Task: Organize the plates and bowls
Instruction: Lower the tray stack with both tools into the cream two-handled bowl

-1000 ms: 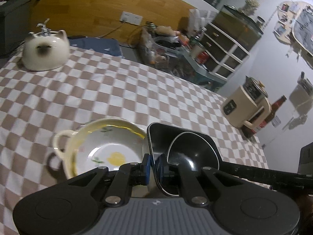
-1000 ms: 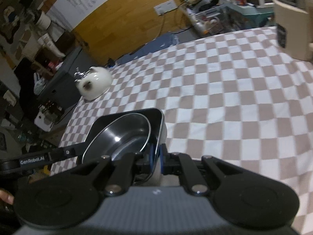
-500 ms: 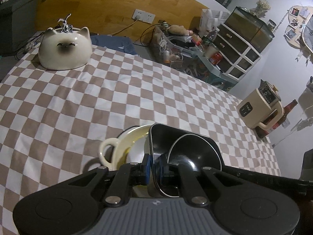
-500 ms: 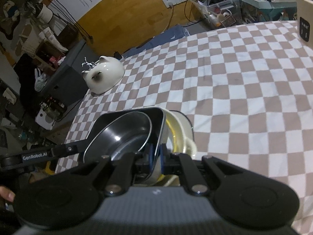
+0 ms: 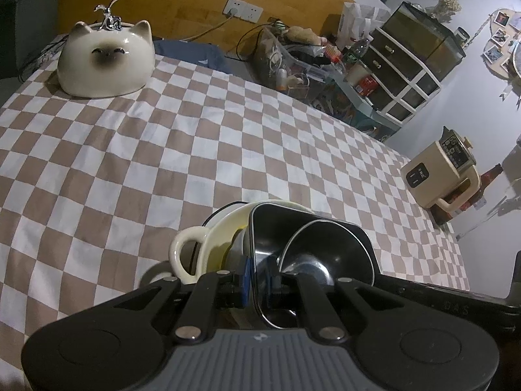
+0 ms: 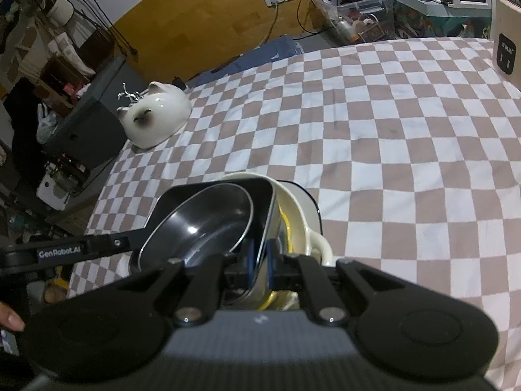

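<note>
A black squarish dish (image 5: 270, 228) with a round black bowl (image 5: 329, 247) nested in it sits inside a cream handled bowl (image 5: 215, 238) on the checked cloth. My left gripper (image 5: 259, 285) is shut on the black dish's near rim. My right gripper (image 6: 259, 265) is shut on the opposite rim of the same dish (image 6: 260, 189); the round bowl (image 6: 202, 221) and the cream bowl (image 6: 302, 208) show there too. The cream bowl's inside is mostly hidden.
A white cat-shaped ceramic (image 5: 105, 58) stands at the table's far left corner. A beige appliance (image 5: 439, 172) stands at the right edge. Shelves and clutter (image 5: 325, 62) lie beyond the far edge. The checked tablecloth (image 5: 195, 137) stretches ahead.
Both grippers have carried the black dish and its bowl over and down into the cream bowl, which now sits under them. Both stay shut on the rims.
</note>
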A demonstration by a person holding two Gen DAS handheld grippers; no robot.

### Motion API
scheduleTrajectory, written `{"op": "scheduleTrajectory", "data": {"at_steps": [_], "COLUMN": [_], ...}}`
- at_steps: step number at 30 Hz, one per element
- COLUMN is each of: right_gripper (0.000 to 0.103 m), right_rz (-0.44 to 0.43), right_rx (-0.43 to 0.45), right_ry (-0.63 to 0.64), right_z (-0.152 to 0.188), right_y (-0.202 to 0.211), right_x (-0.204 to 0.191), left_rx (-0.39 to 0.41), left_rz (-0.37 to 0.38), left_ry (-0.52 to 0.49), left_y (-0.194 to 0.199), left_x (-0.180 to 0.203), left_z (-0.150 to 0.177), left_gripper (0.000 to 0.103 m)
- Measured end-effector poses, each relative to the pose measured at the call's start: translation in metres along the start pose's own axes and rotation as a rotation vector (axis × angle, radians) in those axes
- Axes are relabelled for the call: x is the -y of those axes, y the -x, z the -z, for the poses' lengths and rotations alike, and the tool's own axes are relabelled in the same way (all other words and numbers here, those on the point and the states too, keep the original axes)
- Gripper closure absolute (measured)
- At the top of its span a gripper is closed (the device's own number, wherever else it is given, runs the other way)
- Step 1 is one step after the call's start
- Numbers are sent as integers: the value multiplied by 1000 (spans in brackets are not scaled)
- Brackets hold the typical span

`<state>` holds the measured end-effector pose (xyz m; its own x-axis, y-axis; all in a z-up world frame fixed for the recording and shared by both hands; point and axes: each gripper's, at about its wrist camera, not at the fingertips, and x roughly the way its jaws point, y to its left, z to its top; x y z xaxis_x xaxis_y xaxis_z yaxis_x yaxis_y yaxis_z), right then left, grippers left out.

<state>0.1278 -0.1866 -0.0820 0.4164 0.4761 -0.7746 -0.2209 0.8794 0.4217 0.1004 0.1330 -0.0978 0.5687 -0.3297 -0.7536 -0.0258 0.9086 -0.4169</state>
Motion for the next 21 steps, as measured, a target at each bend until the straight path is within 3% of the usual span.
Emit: {"op": "scheduleTrajectory", "data": {"at_steps": [21], "right_gripper": [93], "right_rz": [-12], "right_rx": [-44], "right_ry": [-1], "right_z": [0], "right_y": [-14], "right_x": [-3], "left_rx": [-36], "left_rz": [-3], "left_ry": [19], "left_y": [-13], "left_x": [-9], "left_z": [2], "left_gripper": [94]}}
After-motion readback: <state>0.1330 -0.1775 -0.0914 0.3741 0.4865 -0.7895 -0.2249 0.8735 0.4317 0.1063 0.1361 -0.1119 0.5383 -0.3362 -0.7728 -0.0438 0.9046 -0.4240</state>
